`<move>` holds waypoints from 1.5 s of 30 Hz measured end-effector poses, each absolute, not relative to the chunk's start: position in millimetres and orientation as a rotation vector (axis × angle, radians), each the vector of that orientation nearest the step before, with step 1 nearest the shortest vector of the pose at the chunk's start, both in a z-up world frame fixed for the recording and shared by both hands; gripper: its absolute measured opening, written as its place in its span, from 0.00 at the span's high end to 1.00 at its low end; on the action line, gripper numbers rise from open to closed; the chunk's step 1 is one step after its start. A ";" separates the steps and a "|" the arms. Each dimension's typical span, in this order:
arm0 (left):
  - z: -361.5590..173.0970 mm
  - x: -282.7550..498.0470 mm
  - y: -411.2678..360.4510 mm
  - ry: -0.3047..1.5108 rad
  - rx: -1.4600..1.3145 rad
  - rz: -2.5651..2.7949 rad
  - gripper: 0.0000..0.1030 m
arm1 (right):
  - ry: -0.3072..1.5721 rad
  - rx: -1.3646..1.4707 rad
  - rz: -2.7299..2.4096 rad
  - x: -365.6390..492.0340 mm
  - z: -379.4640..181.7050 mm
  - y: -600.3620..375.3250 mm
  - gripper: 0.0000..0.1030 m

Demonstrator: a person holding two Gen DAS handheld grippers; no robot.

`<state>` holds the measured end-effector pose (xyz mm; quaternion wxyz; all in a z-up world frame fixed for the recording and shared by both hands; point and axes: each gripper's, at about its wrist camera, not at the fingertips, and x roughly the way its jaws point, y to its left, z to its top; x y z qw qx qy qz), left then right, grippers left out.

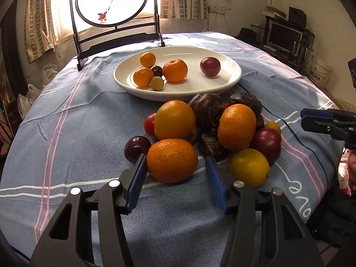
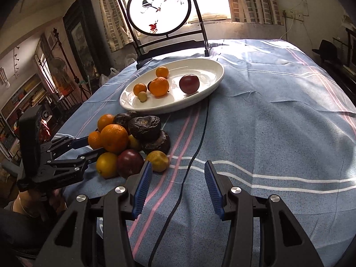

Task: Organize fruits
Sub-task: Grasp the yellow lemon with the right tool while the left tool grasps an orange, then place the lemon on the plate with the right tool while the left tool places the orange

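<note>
On a tabletop (image 1: 73,133) under blue striped cloth, a white plate (image 1: 231,79) holding six fruits sits toward the far edge, behind the loose pile. The left gripper (image 1: 175,173), jaws spread, brackets the nearest orange (image 1: 171,160), directly ahead. The right gripper (image 2: 178,187), spread and empty, points past the pile.

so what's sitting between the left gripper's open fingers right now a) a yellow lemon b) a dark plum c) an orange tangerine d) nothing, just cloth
c: in the left wrist view the left gripper is open, with its blue pads on either side of the orange tangerine at the near edge of the pile; no contact is evident yet.
</note>
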<state>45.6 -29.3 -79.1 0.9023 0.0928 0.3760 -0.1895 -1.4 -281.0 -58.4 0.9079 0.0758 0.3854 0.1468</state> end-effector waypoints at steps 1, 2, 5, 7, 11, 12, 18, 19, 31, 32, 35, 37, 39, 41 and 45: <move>-79.3 47.2 -27.6 0.780 0.178 -0.397 0.59 | 0.800 0.154 0.305 -0.4 -59.6 -280.4 0.53; -79.2 47.7 -25.5 0.782 0.161 -0.400 0.59 | 0.805 0.151 0.308 -0.6 -60.7 -279.1 0.53; -78.5 45.4 -19.5 0.789 0.117 -0.413 0.60 | 0.817 0.131 0.325 -2.3 -63.1 -273.0 0.53; -75.5 40.3 -14.2 0.780 0.100 -0.416 0.60 | 0.817 0.108 0.347 -4.8 -64.0 -267.2 0.53; -60.0 26.1 -4.3 0.731 0.093 -0.422 0.60 | 0.819 0.061 0.376 -4.0 -66.1 -254.3 0.53; -55.9 23.3 -1.8 0.722 0.089 -0.423 0.59 | 0.819 0.051 0.374 -2.7 -66.6 -252.0 0.53; -45.5 18.1 10.1 0.702 0.064 -0.414 0.59 | 0.833 0.010 0.345 12.4 -71.0 -240.4 0.65; -45.7 18.8 10.9 0.703 0.061 -0.413 0.59 | 0.835 0.004 0.341 15.3 -71.9 -238.8 0.65; -48.3 19.1 16.1 0.714 0.043 -0.413 0.59 | 0.854 -0.018 0.341 21.8 -75.8 -225.4 0.72; -48.6 19.1 16.7 0.715 0.042 -0.413 0.59 | 0.844 -0.016 0.339 19.5 -73.9 -226.4 0.72; -48.0 18.5 18.6 0.715 0.033 -0.414 0.59 | 0.827 0.004 0.336 13.6 -69.5 -233.1 0.72; -46.7 18.2 19.9 0.711 0.026 -0.412 0.59 | 0.818 0.027 0.326 11.0 -67.5 -241.3 0.72; -45.6 18.1 19.6 0.709 0.022 -0.411 0.59 | 0.815 0.047 0.322 9.6 -64.8 -248.7 0.72; -43.9 18.8 20.3 0.708 0.012 -0.415 0.59 | 0.800 0.074 0.319 8.4 -60.0 -256.3 0.72; -33.7 26.4 17.1 0.694 0.005 -0.430 0.59 | 0.744 0.094 0.308 16.2 -37.7 -267.8 0.72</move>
